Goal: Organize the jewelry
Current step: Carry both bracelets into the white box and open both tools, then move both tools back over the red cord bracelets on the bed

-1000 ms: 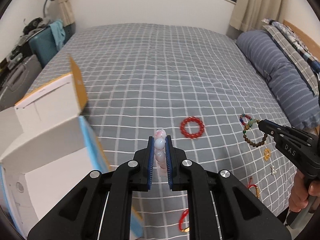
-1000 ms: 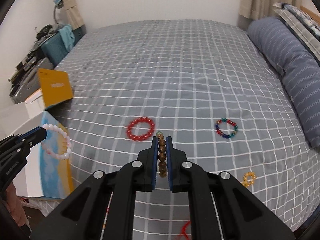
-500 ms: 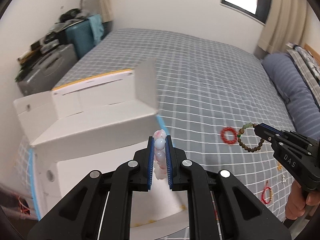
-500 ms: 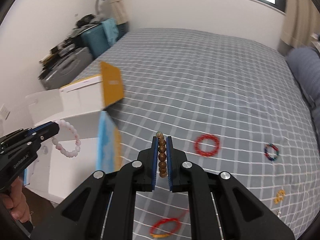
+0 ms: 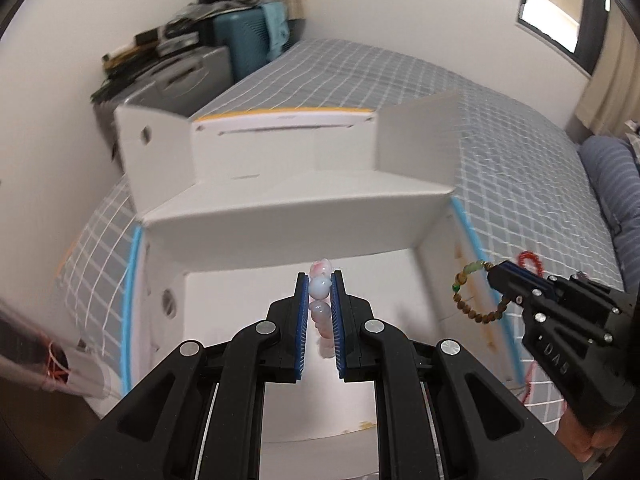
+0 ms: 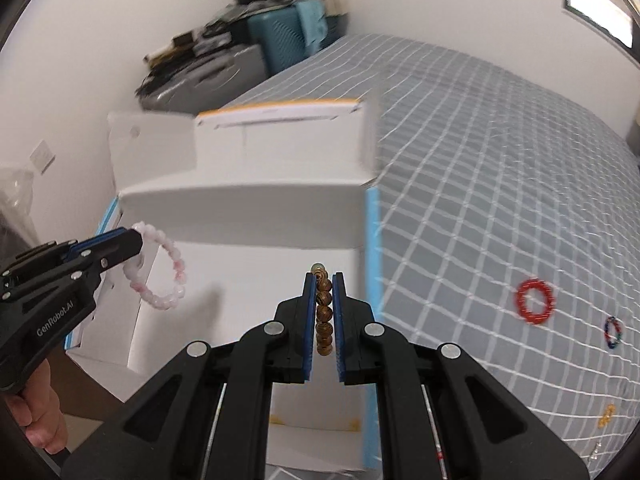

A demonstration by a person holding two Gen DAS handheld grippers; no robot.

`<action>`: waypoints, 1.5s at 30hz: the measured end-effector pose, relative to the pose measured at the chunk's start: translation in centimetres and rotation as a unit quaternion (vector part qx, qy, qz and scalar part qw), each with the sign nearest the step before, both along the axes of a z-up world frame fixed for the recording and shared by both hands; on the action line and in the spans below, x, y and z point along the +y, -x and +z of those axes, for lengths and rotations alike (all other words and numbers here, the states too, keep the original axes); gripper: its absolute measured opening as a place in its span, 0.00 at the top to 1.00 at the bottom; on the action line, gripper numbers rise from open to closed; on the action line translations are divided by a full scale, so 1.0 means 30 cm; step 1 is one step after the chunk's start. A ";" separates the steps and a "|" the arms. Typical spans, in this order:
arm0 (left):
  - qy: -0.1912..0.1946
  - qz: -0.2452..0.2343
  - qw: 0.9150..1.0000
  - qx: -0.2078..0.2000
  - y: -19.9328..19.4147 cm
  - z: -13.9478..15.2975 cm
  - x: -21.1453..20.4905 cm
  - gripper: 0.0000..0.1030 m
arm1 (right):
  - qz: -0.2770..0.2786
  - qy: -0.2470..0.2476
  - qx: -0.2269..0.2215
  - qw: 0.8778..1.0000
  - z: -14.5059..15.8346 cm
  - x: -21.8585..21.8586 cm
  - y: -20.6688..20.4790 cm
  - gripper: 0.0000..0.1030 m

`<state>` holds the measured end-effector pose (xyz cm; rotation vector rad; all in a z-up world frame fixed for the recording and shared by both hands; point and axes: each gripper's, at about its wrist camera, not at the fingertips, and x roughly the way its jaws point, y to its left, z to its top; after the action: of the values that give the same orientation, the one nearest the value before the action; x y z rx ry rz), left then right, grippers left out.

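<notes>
An open white cardboard box [image 5: 304, 216] [image 6: 240, 208] with blue and yellow edges sits at the bed's left corner. My left gripper [image 5: 319, 280] [image 6: 138, 242] is shut on a pale pink bead bracelet [image 5: 320, 284] [image 6: 168, 276] above the box's open inside. My right gripper [image 6: 324, 280] [image 5: 494, 276] is shut on a brown wooden bead bracelet [image 6: 324, 312] [image 5: 472, 304] with green beads, held over the box's right side. Both bracelets hang free from the pads.
On the grey checked bedspread [image 6: 500, 160] lie a red bead bracelet [image 6: 534, 300], a dark multicoloured one [image 6: 613, 332] and a small gold piece [image 6: 607, 414]. A teal suitcase [image 6: 280, 36] and piled cases stand by the wall. A striped pillow [image 5: 616, 184] lies at right.
Both grippers swung left from over the open bedspread to above the box, each carrying its bracelet. The box now fills the middle of both views.
</notes>
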<state>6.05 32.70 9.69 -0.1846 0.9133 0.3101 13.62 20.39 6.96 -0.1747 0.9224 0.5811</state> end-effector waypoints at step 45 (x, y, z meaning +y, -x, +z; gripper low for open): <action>-0.010 0.066 0.997 -0.029 0.165 -0.101 0.046 0.07 | -0.038 0.028 -0.077 0.996 0.002 -0.015 0.114 0.07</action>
<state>1.10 34.07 6.65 -0.2349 0.8419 0.4342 10.21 19.93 7.03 -0.2304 0.7930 0.4656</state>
